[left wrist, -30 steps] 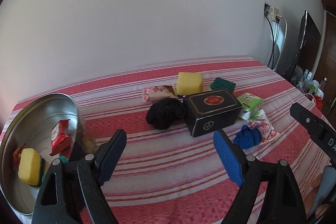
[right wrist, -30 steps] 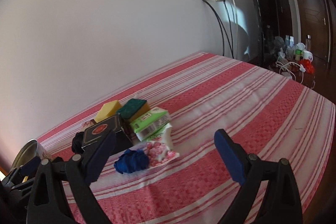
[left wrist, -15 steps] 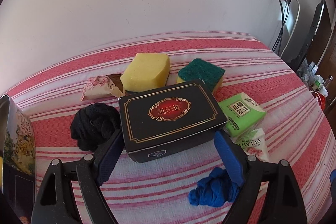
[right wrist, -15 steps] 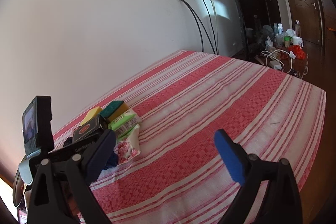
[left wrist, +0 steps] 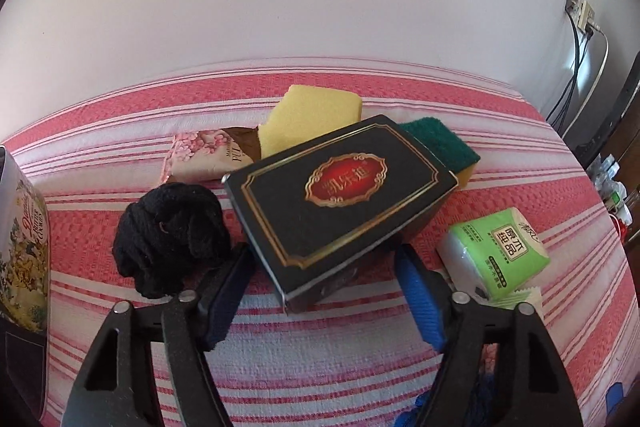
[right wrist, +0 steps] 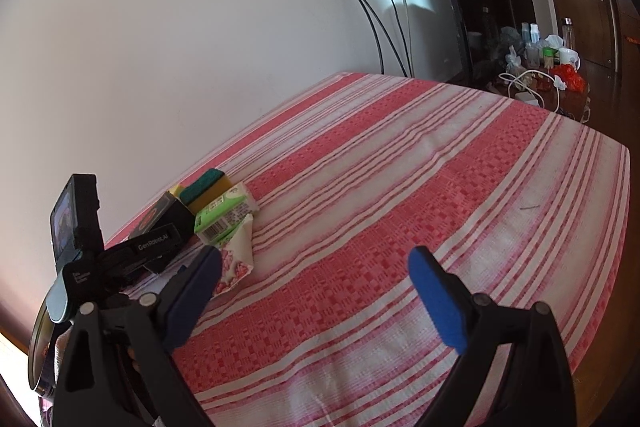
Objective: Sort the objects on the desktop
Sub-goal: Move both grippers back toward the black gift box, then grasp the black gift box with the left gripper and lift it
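Black gift box [left wrist: 340, 203] with the gold border and red emblem sits tilted at the middle of the cluster on the striped cloth [left wrist: 320, 347], its near corner between the blue pads of the left gripper [left wrist: 324, 291], whose jaws have just been closing and seem to pinch it. Left of the box lies a black knitted bundle [left wrist: 172, 227]; behind it, a yellow sponge [left wrist: 312, 115]; right of it, a green tissue pack [left wrist: 496, 251]. Well to the box's right, the right gripper [right wrist: 316, 291] hangs wide and empty, probably waiting.
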### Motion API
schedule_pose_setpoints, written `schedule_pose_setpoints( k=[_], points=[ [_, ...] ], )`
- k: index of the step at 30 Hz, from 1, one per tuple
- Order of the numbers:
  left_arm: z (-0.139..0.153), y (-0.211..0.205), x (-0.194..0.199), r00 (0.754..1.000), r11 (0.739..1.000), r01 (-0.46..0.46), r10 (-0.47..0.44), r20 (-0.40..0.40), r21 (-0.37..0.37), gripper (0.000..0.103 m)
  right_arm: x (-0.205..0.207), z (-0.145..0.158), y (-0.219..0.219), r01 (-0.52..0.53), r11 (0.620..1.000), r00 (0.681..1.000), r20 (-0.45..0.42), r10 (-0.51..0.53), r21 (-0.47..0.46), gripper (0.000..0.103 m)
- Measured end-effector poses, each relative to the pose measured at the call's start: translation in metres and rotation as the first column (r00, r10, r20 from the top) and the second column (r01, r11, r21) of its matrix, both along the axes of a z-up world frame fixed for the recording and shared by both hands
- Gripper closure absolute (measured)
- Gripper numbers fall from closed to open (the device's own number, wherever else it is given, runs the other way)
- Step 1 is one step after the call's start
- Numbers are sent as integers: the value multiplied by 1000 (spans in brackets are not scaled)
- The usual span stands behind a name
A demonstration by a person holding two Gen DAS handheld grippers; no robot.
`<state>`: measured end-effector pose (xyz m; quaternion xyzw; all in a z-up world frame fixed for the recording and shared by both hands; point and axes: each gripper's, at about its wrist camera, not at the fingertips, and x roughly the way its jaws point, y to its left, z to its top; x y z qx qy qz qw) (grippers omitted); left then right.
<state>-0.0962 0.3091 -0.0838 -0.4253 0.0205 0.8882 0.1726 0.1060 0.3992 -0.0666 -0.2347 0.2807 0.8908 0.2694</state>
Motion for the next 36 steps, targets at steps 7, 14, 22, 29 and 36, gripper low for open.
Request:
schedule_pose_setpoints(
  k=[7, 14, 22, 29, 36],
  points=[
    [1, -12, 4, 999, 998, 50, -50, 0, 33, 64, -5, 2, -11, -41, 999, 999, 7, 41, 11, 9],
    [37, -25, 7, 982, 992, 113, -120, -145, -52, 24, -1, 10, -12, -51, 999, 998, -20, 52, 19, 9],
    [40, 21, -30, 954, 943, 280, -294, -58, -179, 12, -3, 6, -5, -60, 998, 998, -26, 59, -30, 9],
    [15, 59, -30, 930, 888, 308, -357, -90, -342, 12, 2, 5, -3, -58, 997, 998, -18, 58, -40, 9],
    [20, 52, -33, 934, 917, 266, -321, -153, -298, 33, 3, 6, -9, -60, 998, 998, -10, 60, -19, 9]
  ],
)
